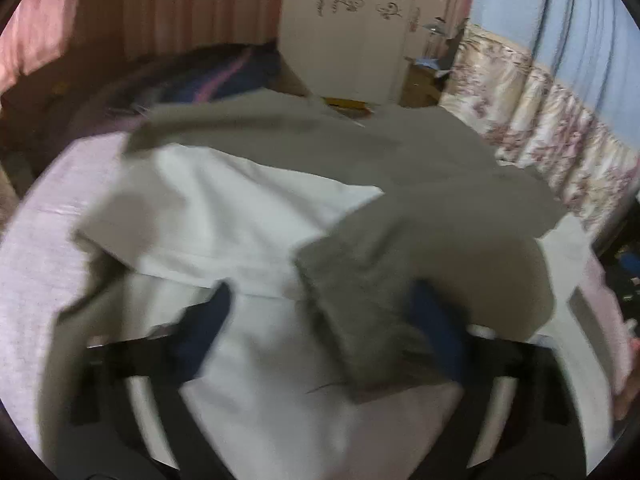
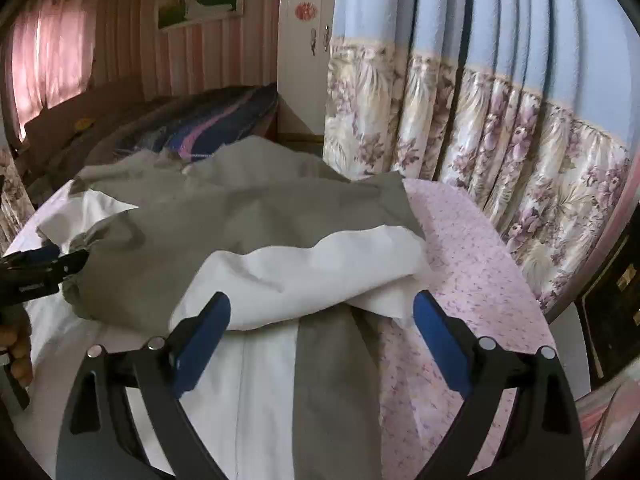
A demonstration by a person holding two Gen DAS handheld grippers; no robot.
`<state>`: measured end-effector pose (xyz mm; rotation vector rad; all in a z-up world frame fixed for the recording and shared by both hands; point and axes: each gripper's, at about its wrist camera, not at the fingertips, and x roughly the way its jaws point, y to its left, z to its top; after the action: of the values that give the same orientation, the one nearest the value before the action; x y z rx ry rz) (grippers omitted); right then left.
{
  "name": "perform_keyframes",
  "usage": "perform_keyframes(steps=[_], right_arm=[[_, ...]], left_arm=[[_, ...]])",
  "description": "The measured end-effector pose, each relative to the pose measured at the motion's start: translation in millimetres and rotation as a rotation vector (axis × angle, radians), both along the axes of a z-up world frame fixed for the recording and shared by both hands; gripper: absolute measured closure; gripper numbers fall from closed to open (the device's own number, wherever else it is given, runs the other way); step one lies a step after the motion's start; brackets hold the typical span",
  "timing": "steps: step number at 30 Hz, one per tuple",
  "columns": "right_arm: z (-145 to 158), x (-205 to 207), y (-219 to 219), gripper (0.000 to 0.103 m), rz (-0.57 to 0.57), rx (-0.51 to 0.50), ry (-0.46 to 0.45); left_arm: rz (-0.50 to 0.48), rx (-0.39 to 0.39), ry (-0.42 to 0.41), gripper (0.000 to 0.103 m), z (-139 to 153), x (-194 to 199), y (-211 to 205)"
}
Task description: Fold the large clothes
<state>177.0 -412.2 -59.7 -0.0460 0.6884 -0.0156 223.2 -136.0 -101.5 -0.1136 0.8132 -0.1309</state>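
A large grey and white garment [image 2: 224, 216] lies spread on a pink flowered bed sheet [image 2: 472, 256]. In the left wrist view, which is blurred, my left gripper [image 1: 324, 312] has its blue fingers wide apart, with a grey ribbed cuff [image 1: 360, 320] of the garment [image 1: 304, 152] lying between them. In the right wrist view the left gripper [image 2: 64, 262] sits at the far left by bunched grey cloth. My right gripper [image 2: 322, 312] is open over the near white fold, holding nothing.
A flowered curtain [image 2: 500, 152] with a blue top hangs close on the right. A white wardrobe [image 1: 352, 32] stands beyond the bed. A dark striped blanket [image 2: 208, 124] lies at the far end. Pink curtains [image 2: 48, 52] hang at the left.
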Motion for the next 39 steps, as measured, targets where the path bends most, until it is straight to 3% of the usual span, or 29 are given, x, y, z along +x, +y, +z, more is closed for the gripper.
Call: perform_keyframes(steps=[1,3,7,12,15,17,22,26,28,30,34,36,37,39], right_arm=[[-1.1,1.2,1.8,0.01,0.008,-0.003,0.005],[-0.5,1.8,5.3,0.01,0.025,-0.009,0.012],[15.0,-4.9,11.8,0.01,0.069,-0.037,0.007],[54.2,-9.0,7.0,0.01,0.088,-0.05,-0.036],[71.3,-3.1,6.8,0.007,0.097,-0.048,-0.056],[72.9,8.3,10.4,0.006,0.107,-0.042,-0.048],[32.3,45.0,20.9,0.006,0.155,0.157,0.083],[-9.9,44.3,34.7,0.009,0.148,0.17,0.129],[-25.3,40.2,38.6,0.036,0.144,0.151,0.136],[-33.4,40.9,38.9,0.051,0.129,0.129,0.144],[-43.4,50.3,30.5,0.052,0.101,0.147,0.145],[-46.7,55.1,31.5,0.055,0.112,0.143,0.13],[-48.2,58.3,33.9,0.066,0.12,0.138,0.13],[-51.1,64.4,35.0,0.071,0.119,0.127,0.136]], left_arm=[[-0.03,-0.009,0.018,0.071,-4.4,3.7,-4.4],[-0.064,0.011,0.038,0.097,-10.3,8.9,-11.6],[-0.098,0.058,-0.049,0.1,22.3,7.3,3.0],[-0.029,0.191,-0.155,0.1,78.7,15.0,61.2],[-0.011,0.225,-0.107,0.1,84.1,28.0,94.6],[-0.011,0.248,-0.06,0.099,73.1,39.1,116.1],[-0.007,0.285,0.031,0.085,20.2,52.9,137.7],[0.036,0.228,0.038,0.081,4.2,47.9,152.7],[0.035,0.221,0.03,0.079,6.8,45.6,154.4],[0.03,0.215,0.018,0.071,10.4,44.3,154.6],[0.008,0.198,-0.017,0.035,18.9,39.0,147.2],[-0.01,0.218,-0.019,0.022,16.6,39.7,137.3],[-0.015,0.226,-0.019,0.018,17.1,39.9,130.4],[-0.024,0.236,-0.006,0.017,12.2,44.3,121.5]])
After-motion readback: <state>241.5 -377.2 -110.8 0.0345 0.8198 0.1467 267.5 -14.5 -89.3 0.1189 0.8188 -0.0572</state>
